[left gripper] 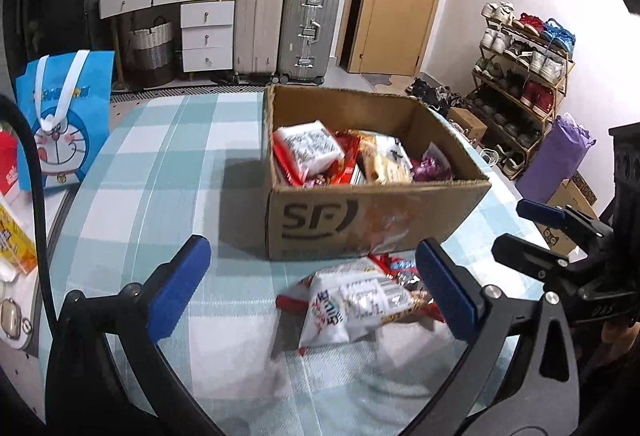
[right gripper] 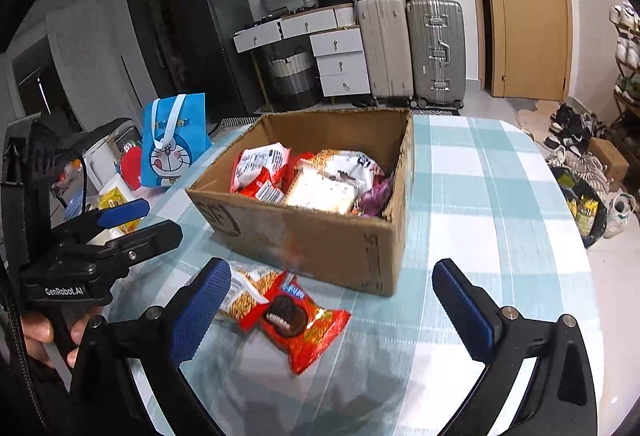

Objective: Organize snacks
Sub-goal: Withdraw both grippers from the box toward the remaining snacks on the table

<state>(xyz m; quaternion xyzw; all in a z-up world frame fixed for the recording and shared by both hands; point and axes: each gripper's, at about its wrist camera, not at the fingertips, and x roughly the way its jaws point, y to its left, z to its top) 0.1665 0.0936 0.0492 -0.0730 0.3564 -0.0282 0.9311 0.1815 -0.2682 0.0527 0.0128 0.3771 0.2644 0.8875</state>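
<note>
Both the left gripper (left gripper: 312, 290) and right gripper (right gripper: 332, 306) were held wide apart, gripping nothing; two snack packets (right gripper: 294, 320) lay at the cardboard box's (right gripper: 320, 240) six o'clock

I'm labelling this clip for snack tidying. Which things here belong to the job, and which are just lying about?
Part of the job:
cardboard box, already holding snacks
red cookie packet on the table in front of it
white snack packet beside that
left gripper and right gripper, both open

Just lying about:
blue cartoon bag
suitcases
shoe rack
</note>
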